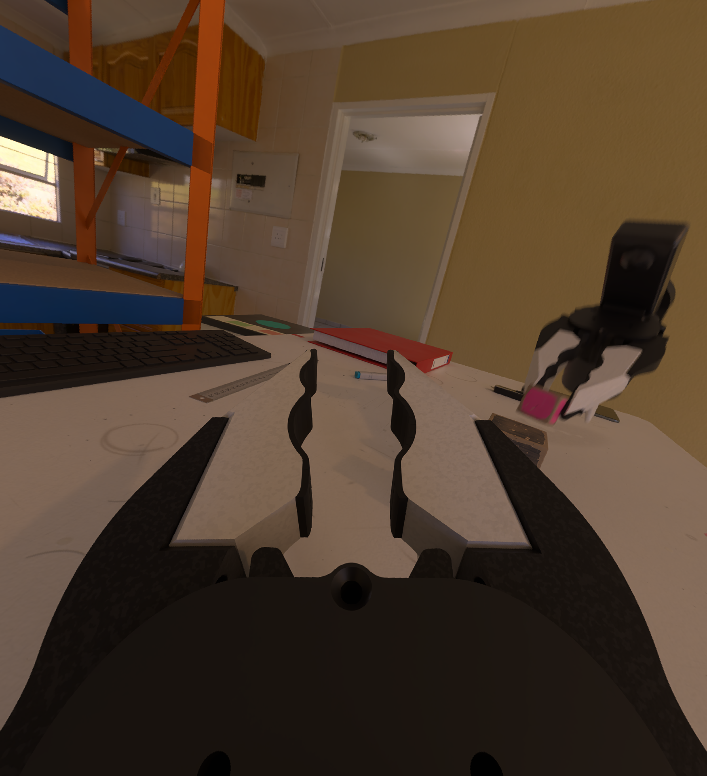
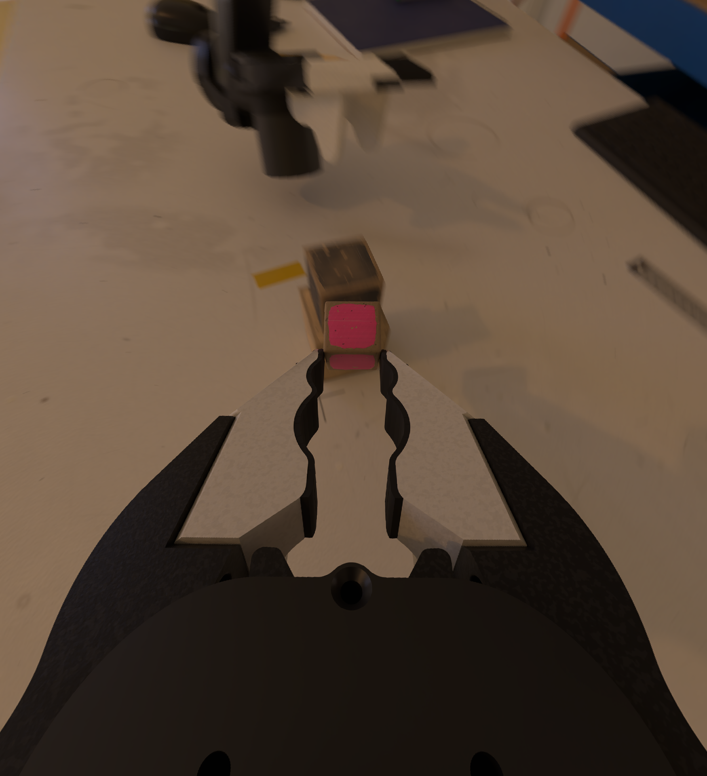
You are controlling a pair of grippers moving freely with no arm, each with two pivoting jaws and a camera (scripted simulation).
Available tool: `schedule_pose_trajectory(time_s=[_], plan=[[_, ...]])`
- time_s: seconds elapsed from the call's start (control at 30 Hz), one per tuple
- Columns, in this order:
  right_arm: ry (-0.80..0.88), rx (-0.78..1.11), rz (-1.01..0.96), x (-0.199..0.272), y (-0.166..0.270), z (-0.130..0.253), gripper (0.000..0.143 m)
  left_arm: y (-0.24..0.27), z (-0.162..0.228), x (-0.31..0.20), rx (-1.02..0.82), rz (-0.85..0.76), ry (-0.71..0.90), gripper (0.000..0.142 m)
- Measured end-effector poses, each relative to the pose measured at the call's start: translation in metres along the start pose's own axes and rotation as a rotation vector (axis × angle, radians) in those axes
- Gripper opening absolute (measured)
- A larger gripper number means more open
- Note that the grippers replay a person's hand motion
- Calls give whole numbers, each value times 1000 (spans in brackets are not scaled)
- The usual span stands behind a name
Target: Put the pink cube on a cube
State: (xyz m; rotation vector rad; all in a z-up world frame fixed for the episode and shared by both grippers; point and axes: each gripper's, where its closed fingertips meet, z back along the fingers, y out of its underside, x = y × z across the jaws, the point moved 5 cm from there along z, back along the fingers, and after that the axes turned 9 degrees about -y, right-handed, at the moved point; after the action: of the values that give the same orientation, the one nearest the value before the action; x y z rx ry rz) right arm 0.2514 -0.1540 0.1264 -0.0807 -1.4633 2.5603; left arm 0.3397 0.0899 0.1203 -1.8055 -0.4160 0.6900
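Right two-finger gripper: fingertips clamping the small pink-faced wooden cube, holding it above the pale tabletop. Dark-topped wooden cube: sitting on the table just beyond. Left two-finger gripper: hovering with fingers apart, gripping nothing, near a black keyboard.

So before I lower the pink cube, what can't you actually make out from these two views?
- Left wrist view: the dark cube is partly hidden behind the left gripper.
- Left wrist view: the right gripper and pink cube are motion-blurred, so their height above the table is unclear.
- Right wrist view: the pink cube covers the dark cube's near face; the gap between them cannot be judged.
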Motion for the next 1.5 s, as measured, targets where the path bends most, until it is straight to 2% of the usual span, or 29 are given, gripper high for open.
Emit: schedule_pose_trajectory(time_s=[0.13,0.23,0.43,0.97,1.5], plan=[[-164,83,230,6,-55,-3,26,0,0,0,5,0,3,33],[-201,149,314,1,-69,-19,26,0,0,0,4,4,4,33],[-243,202,279,-11,-58,-42,26,1,-2,1,20,26,14,33],[-270,219,161,-19,-44,-50,26,3,-5,2,44,37,20,33],[-264,248,131,-16,-45,-49,26,3,-6,2,48,37,22,32]])
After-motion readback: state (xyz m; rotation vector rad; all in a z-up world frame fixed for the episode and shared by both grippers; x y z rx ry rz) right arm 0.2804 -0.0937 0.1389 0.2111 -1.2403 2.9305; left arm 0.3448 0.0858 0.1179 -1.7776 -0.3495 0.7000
